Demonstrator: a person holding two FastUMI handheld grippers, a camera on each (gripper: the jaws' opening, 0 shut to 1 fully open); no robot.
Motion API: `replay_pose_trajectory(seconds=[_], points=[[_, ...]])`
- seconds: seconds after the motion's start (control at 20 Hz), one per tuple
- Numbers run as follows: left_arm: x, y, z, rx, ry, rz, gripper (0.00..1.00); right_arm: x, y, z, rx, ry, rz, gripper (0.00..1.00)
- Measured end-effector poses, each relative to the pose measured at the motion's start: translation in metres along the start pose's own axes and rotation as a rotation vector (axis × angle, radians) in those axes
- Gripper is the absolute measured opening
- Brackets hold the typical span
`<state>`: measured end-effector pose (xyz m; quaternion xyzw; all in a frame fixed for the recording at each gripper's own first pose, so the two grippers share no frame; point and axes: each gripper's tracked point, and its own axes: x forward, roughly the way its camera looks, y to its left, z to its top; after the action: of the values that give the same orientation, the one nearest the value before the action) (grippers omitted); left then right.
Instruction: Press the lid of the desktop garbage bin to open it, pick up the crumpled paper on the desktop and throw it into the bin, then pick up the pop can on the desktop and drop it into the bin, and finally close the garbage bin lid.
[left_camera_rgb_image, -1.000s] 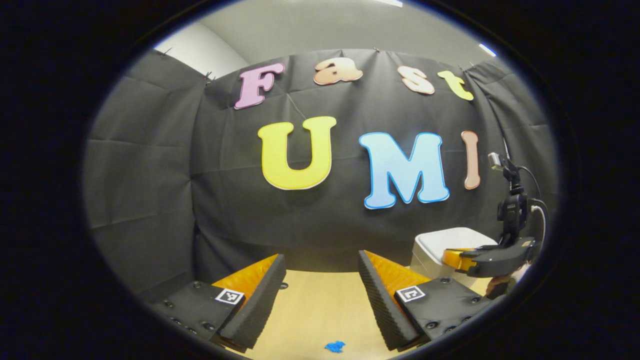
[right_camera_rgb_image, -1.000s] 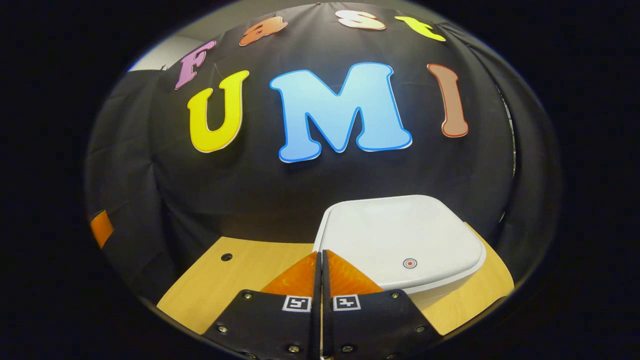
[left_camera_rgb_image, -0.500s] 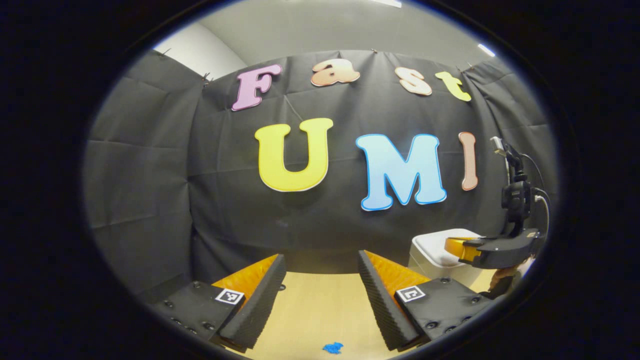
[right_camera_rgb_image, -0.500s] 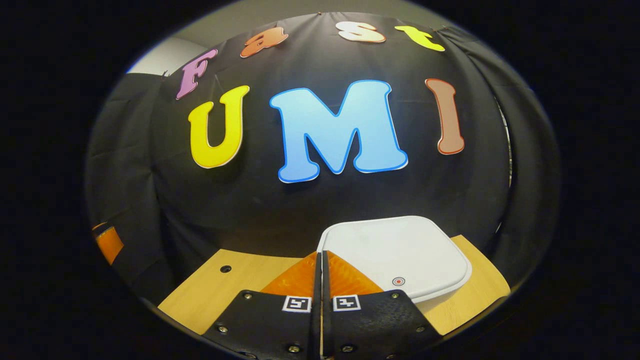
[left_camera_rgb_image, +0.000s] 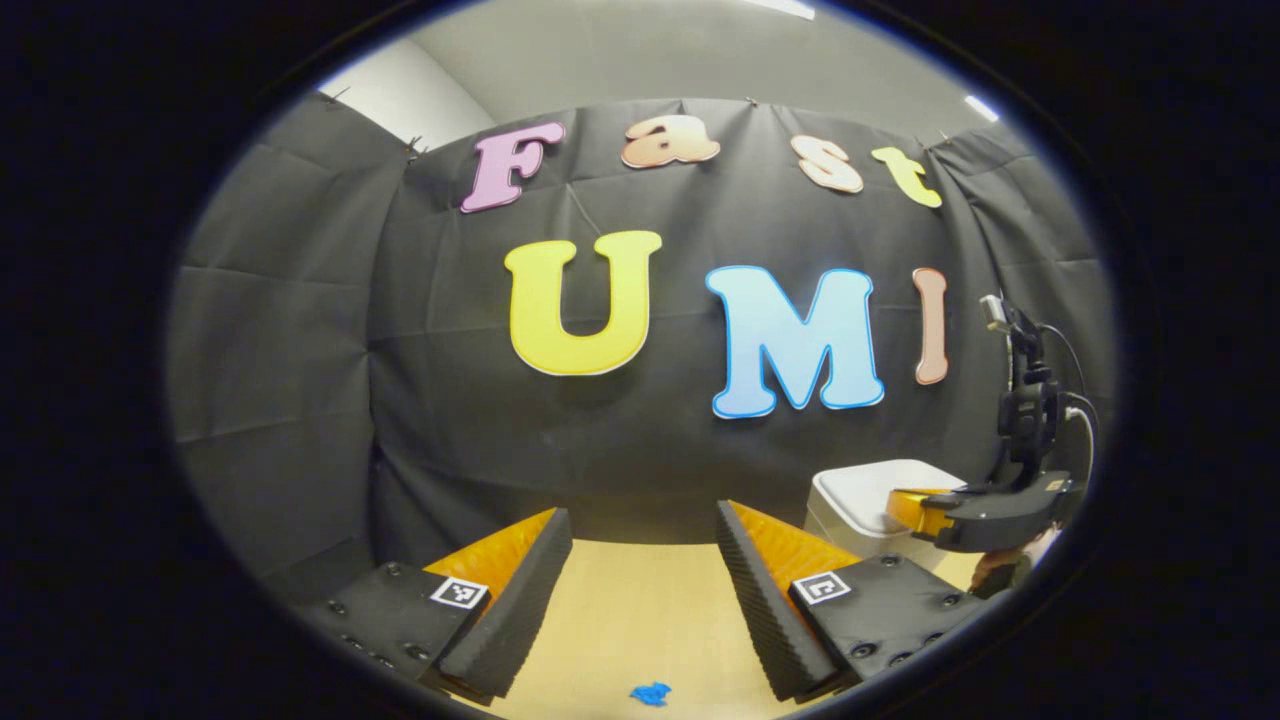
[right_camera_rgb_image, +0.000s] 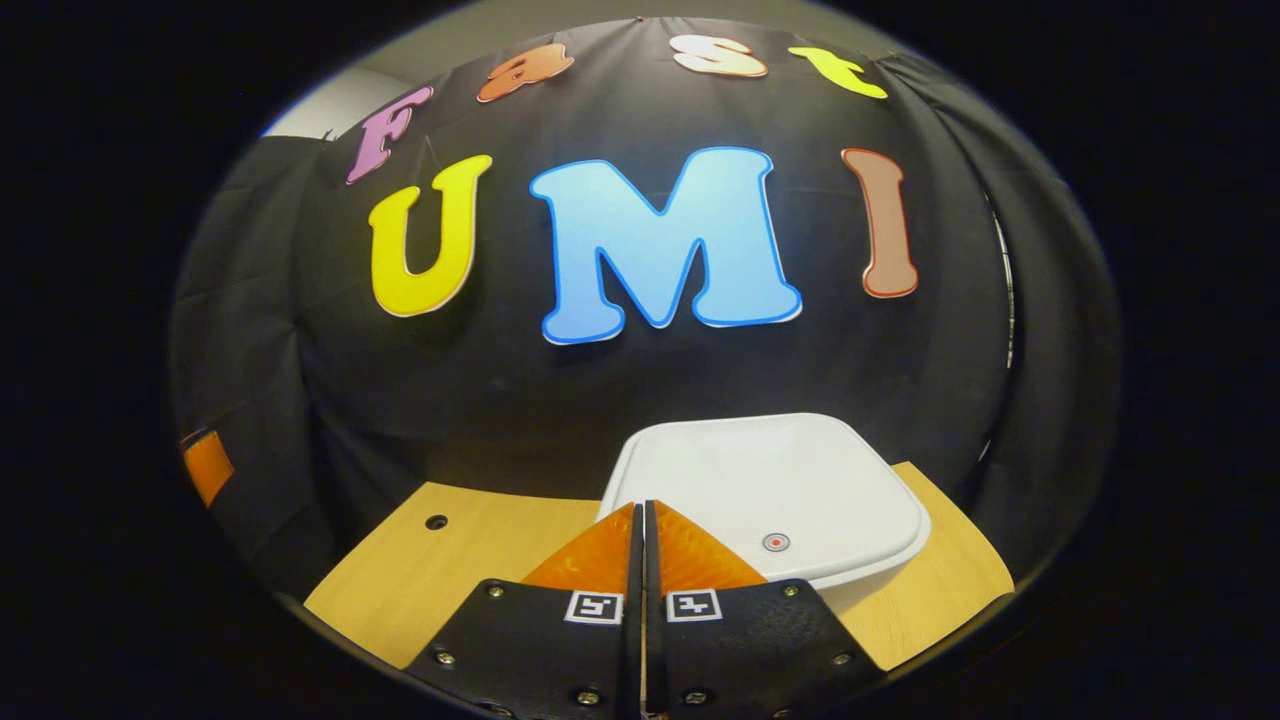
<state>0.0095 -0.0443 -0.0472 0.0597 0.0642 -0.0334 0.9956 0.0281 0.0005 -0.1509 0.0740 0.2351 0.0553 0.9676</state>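
**Right gripper dips back toward the closed bin lid**

The garbage bin (right_camera_rgb_image: 765, 500) sits at lower centre-right of the right gripper view, on the wooden tabletop (right_camera_rgb_image: 470, 545), with its white lid (right_camera_rgb_image: 750, 470) flat and closed. A small round red mark (right_camera_rgb_image: 775, 542) lies near the lid's front edge. The right gripper (right_camera_rgb_image: 641, 520) has its fingers pressed together with nothing between them, their tips over the lid's near left corner.

Half a second ago the lid sat lower in this view and the red mark was a little farther right; now the lid has risen and shifted left. In the left gripper view, at the right edge, the right gripper (left_camera_rgb_image: 925, 510) has come down again over the bin (left_camera_rgb_image: 860, 500). I judge this to be a repeated pressing attempt: the lid has not popped, so the opening step is not yet done.

The left gripper (left_camera_rgb_image: 640, 545) hangs at bottom centre with its fingers spread wide and empty, above a small blue scrap (left_camera_rgb_image: 650, 692) on the tabletop. I cannot tell where the crumpled paper and pop can lie.
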Motion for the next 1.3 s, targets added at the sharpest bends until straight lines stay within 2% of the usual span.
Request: replay_pose_trajectory(seconds=[0.2, 0.4, 0.55, 0.75, 0.9, 1.1, 1.2, 1.3], points=[[0.005, 0.001, -0.004, 0.001, 0.011, 0.004, 0.95, 0.004, -0.032, 0.001, 0.025, -0.01, -0.069, 0.02], [0.008, -0.002, -0.01, -0.003, 0.03, -0.001, 0.95, 0.004, -0.032, -0.006, 0.044, -0.044, -0.03, 0.02], [0.011, -0.006, -0.016, -0.003, 0.042, -0.01, 0.95, 0.006, -0.031, -0.009, -0.009, -0.065, -0.042, 0.02], [0.014, -0.012, -0.017, 0.001, 0.047, -0.025, 0.95, 0.005, -0.031, 0.007, -0.035, -0.106, -0.044, 0.02], [0.016, -0.018, -0.019, 0.007, 0.049, -0.04, 0.95, 0.005, -0.031, 0.009, -0.069, -0.08, -0.041, 0.01], [0.019, -0.027, -0.018, 0.007, 0.047, -0.063, 0.95, -0.009, -0.031, 0.051, -0.066, -0.195, -0.061, 0.03], [0.021, -0.031, -0.017, 0.007, 0.045, -0.074, 0.95, -0.014, -0.03, 0.069, -0.033, -0.247, -0.067, 0.1], [0.021, -0.033, -0.016, 0.007, 0.042, -0.083, 0.95, -0.02, -0.031, 0.082, -0.007, -0.289, -0.082, 0.11]])
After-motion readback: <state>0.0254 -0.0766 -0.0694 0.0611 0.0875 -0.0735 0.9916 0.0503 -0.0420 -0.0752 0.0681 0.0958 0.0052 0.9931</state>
